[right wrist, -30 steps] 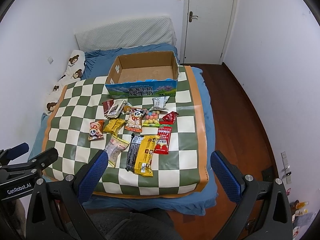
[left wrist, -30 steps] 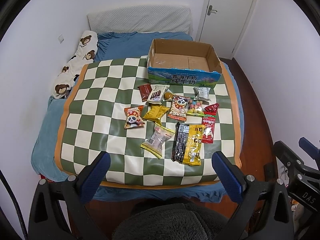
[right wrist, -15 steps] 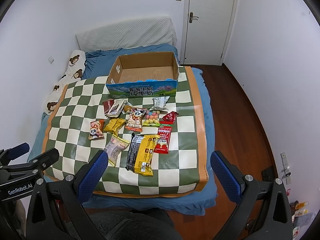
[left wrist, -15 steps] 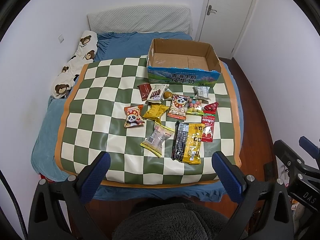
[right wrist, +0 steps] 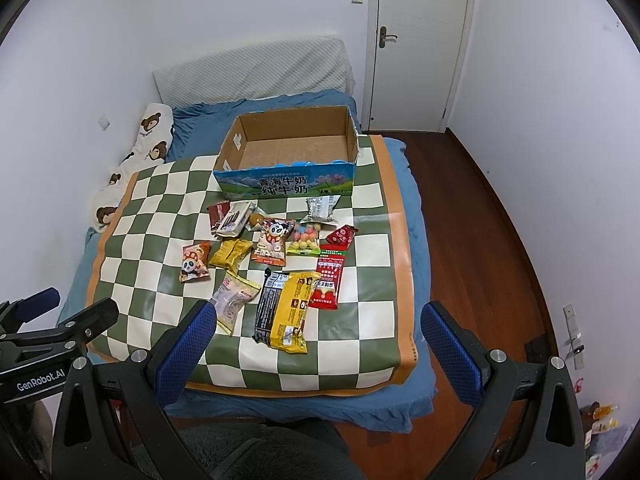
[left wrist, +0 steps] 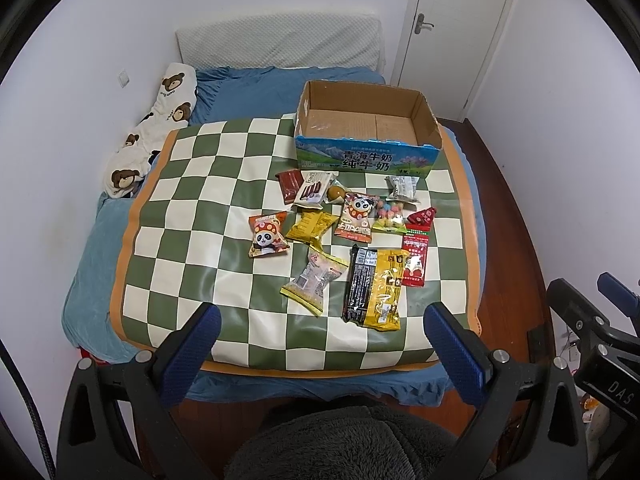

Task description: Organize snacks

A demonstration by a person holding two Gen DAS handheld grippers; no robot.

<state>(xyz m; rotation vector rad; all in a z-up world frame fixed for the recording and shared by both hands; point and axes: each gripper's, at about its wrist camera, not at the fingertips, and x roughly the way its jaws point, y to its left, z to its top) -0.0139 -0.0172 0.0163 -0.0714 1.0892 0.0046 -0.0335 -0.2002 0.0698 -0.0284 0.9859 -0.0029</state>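
Observation:
Several snack packets lie in a loose cluster on a green-and-white checked mat [left wrist: 192,248] [right wrist: 360,320] spread over a bed. Among them are a black-and-yellow bag [left wrist: 374,286] [right wrist: 285,310], a red packet [left wrist: 415,258] [right wrist: 329,280], two panda packets [left wrist: 267,234] [left wrist: 357,216] and a pale wrapped bun [left wrist: 316,278] [right wrist: 232,298]. An empty cardboard box [left wrist: 364,126] [right wrist: 292,148] with a blue printed front stands behind them. My left gripper [left wrist: 320,342] and right gripper [right wrist: 316,340] both hang open over the mat's near edge, holding nothing.
A white headboard cushion [left wrist: 280,46] and a bear-print pillow [left wrist: 156,124] lie at the bed's far and left sides. A closed white door [right wrist: 420,40] and wooden floor [right wrist: 500,240] are to the right. Dark fleece clothing [left wrist: 340,444] fills the bottom of both views.
Both views have shifted slightly, so the snacks sit a little lower and nearer in frame. Nothing on the mat has moved, and both grippers stay open.

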